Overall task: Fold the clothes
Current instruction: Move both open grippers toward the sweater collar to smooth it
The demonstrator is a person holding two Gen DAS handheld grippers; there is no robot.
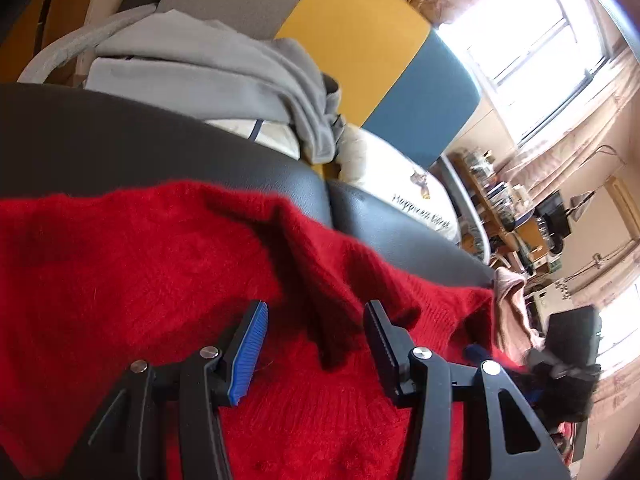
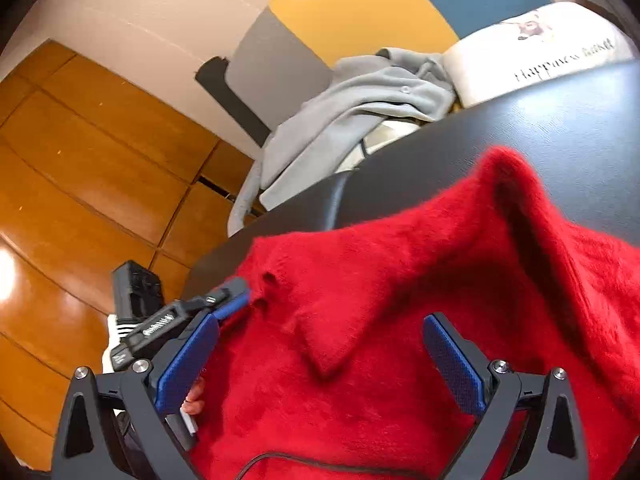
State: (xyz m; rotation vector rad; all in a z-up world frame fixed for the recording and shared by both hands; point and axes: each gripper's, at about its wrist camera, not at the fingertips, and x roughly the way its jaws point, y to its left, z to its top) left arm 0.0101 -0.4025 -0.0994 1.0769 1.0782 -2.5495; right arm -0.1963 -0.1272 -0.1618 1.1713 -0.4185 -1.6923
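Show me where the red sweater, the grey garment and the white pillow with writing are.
red sweater (image 2: 380,300): right wrist view, on its fuzzy middle.
grey garment (image 1: 208,64): left wrist view, on its folded top.
white pillow (image 2: 540,52): right wrist view, on its printed side.

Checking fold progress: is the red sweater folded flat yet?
No. The red sweater lies rumpled with raised ridges on the dark seat.

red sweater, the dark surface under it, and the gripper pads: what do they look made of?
Red sweater: fuzzy knit, maybe mohair or angora-like wool; a halo of fine hairs, with ribbing at one edge.
Dark surface: looks like black leather or faux leather; fine grain, soft sheen, padded seam.
Pads: blue, textured, probably rubber or printed plastic, on matte black plastic fingers with metal screws.
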